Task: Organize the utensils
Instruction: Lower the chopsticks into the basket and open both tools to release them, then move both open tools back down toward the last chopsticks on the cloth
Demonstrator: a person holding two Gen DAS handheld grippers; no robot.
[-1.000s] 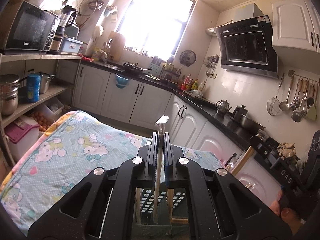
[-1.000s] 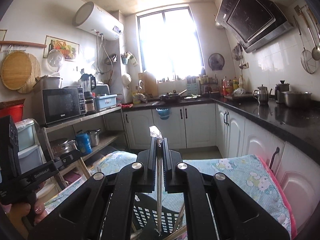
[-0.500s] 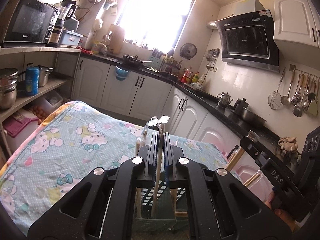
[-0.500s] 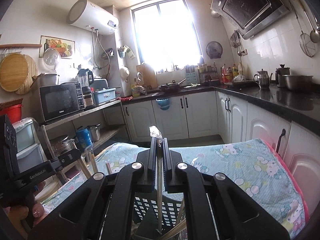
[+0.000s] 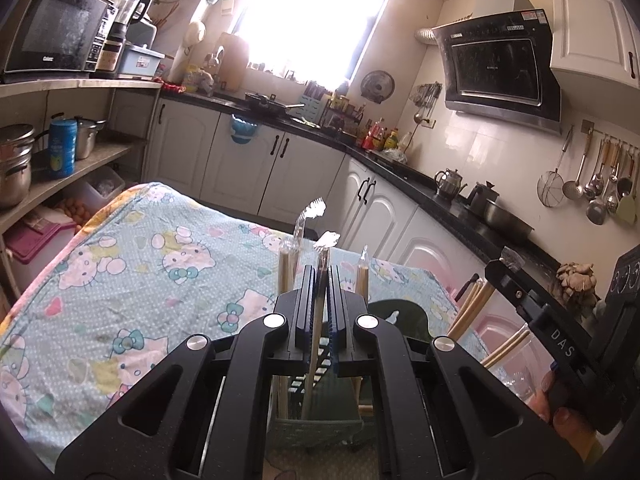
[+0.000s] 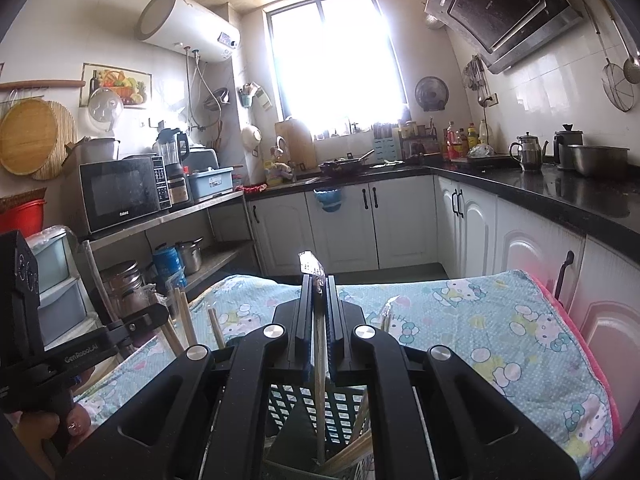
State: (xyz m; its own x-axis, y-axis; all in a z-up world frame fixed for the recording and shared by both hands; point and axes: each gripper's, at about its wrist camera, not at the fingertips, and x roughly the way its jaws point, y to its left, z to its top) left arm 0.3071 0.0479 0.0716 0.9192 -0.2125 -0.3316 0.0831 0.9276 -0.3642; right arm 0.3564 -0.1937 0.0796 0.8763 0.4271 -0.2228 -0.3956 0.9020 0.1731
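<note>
Each hand-held gripper, left (image 5: 320,276) and right (image 6: 318,292), was clamped on a wrapped utensil (image 5: 318,312) standing in a slotted holder (image 5: 316,428); several already stood inside, release remained

A slim wooden-handled utensil (image 5: 316,332) wrapped in clear plastic stands upright, its lower end down inside a grey-green slotted holder (image 5: 316,426); two more wrapped wooden utensils (image 5: 286,272) stand beside it in the same holder, one showing fork tines at its top; in the right wrist view a second thin wooden utensil (image 6: 319,380) stands upright in a dark perforated basket (image 6: 288,404), its wrapped tip glinting; further wooden sticks lean in that basket.
</note>
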